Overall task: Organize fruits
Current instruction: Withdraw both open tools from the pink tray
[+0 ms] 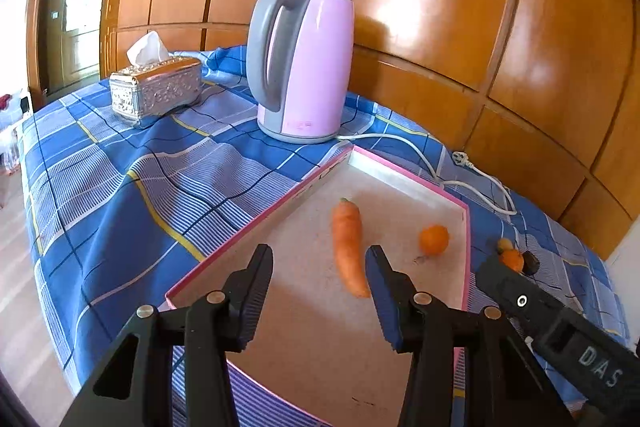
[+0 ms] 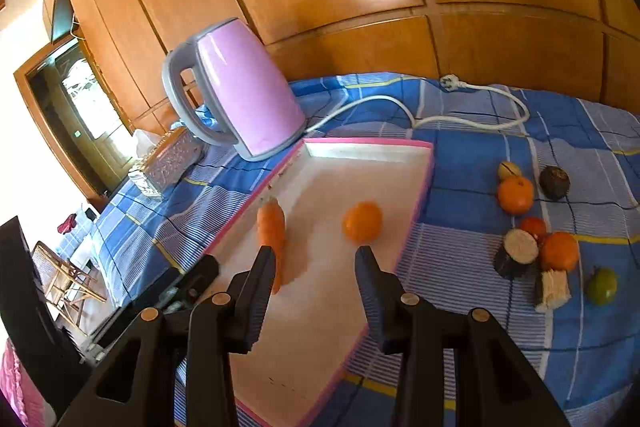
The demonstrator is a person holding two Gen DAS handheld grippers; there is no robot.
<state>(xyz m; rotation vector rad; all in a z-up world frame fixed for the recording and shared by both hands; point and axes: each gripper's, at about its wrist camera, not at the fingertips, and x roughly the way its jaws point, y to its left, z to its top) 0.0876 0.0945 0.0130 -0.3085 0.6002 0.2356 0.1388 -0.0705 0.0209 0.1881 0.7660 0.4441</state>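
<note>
A shallow white tray (image 1: 240, 237) with a pink rim (image 2: 425, 187) lies on the blue checked cloth. In it lie a carrot (image 1: 347, 247) (image 2: 272, 223) and an orange (image 1: 433, 239) (image 2: 362, 221), apart from each other. My left gripper (image 1: 318, 261) hangs open over the tray's near part, and the carrot's thin end lies just beside its right finger, not pinched. Over the tray's near right side, my right gripper (image 2: 316, 251) is open too, with the orange just beyond its fingertips and the carrot by its left finger. Neither holds anything.
Loose produce sits on the cloth right of the tray: two oranges (image 2: 515, 195) (image 2: 559, 251), a dark round fruit (image 2: 554, 182), an eggplant piece (image 2: 516, 253), a green tomato (image 2: 602, 285). A pink kettle (image 1: 304, 67), its white cord (image 2: 472, 121) and a silver tissue box (image 1: 156, 91) stand behind.
</note>
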